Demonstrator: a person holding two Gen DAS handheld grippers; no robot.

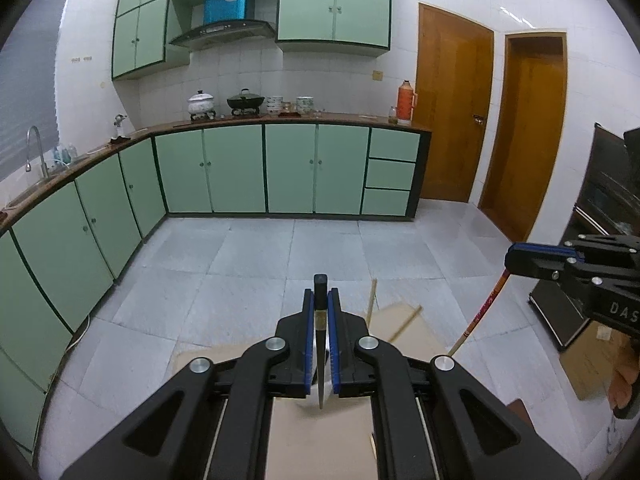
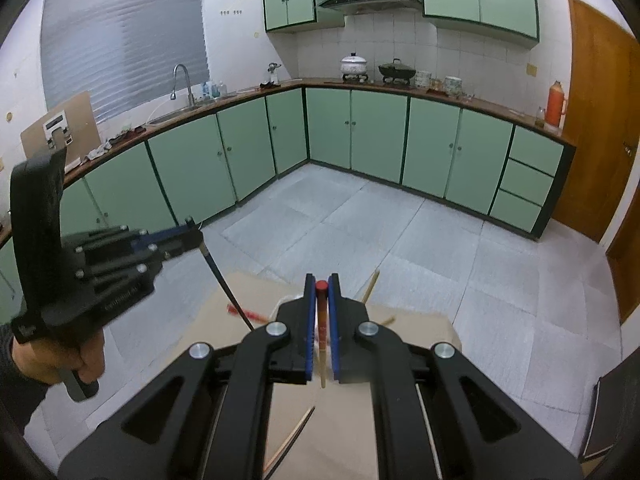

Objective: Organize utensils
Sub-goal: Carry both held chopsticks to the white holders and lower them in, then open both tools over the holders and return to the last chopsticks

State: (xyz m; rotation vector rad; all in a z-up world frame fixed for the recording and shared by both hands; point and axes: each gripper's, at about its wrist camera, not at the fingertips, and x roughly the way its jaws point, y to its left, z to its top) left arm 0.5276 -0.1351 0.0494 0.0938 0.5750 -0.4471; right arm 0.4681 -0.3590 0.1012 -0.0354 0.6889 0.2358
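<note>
My left gripper (image 1: 321,294) is shut on a black chopstick (image 1: 320,360) that stands upright between its blue pads. In the right wrist view the same left gripper (image 2: 196,234) hangs at the left, and the black chopstick (image 2: 228,284) slants down from it. My right gripper (image 2: 321,280) is shut on a red-topped chopstick (image 2: 322,320). From the left wrist view the right gripper (image 1: 510,258) is at the right edge with the red chopstick (image 1: 482,314) hanging below it. Both grippers are held above a cardboard surface (image 2: 340,420). On it lie loose bamboo chopsticks (image 2: 370,286) and another red chopstick (image 2: 244,314).
A person's hand (image 2: 52,360) grips the left tool's handle. Green kitchen cabinets (image 1: 236,168) and a counter with pots run along the far walls, with grey floor tiles (image 1: 280,248) between. A black cabinet (image 1: 608,200) stands at the right, beside wooden doors (image 1: 452,112).
</note>
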